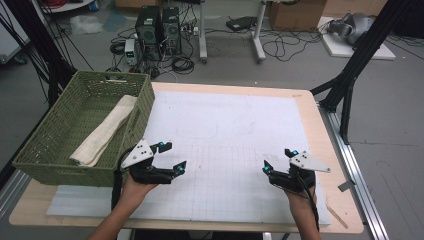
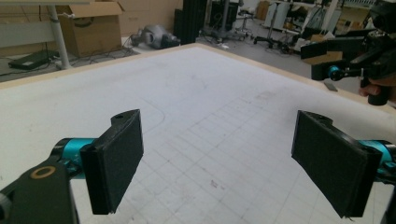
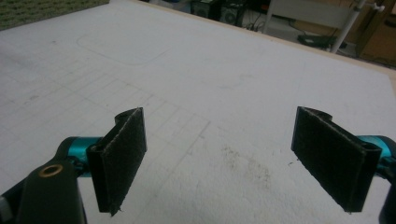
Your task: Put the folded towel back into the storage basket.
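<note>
a pale wooden table carries a white gridded foam mat across most of its top. at the table's left edge stands a green woven plastic basket, and a folded cream cloth lies lengthwise inside it. the left gripper hovers over the mat near the front left, just beside the basket's corner, its jaws spread wide with nothing between them. the right gripper hovers near the front right edge (likewise spread and empty), well apart from the left.

Even, soft indoor light — faint shadows, slightly blurry, low-resolution frames, backgrounds softer in both gripper views.
</note>
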Demonstrator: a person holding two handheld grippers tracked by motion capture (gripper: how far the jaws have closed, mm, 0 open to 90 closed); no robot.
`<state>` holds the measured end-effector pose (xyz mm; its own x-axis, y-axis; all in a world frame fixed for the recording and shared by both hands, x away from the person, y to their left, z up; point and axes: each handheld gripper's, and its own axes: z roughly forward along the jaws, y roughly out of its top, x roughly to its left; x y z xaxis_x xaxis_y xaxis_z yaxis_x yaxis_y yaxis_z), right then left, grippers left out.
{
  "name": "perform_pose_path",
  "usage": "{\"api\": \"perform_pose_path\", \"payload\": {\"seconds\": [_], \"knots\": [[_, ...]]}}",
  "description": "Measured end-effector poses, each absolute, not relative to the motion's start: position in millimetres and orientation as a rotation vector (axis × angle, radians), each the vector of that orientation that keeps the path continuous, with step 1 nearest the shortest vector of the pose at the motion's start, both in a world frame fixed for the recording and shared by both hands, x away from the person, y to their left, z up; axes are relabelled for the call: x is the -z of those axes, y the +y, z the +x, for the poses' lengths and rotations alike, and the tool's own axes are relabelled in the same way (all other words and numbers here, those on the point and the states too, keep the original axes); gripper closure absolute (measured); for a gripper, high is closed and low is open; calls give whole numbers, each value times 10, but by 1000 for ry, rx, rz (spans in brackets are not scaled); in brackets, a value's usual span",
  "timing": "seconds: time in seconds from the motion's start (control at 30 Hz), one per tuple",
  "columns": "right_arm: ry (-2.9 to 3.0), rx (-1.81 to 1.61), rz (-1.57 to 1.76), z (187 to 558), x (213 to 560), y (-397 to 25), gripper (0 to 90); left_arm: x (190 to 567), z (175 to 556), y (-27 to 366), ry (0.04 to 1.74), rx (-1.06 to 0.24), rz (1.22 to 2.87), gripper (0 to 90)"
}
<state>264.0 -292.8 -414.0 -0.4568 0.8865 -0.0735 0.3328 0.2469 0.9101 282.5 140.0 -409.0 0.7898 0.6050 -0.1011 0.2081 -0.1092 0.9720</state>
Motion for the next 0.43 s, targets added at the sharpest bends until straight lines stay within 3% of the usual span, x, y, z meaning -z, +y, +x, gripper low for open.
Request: {"api": "perform_pose_path", "payload": {"seconds": [0.43], "knots": [[1930,-1174,1109,2646,4171,-2945,168,4185,2830,1352,650,-363,1707,171]]}}
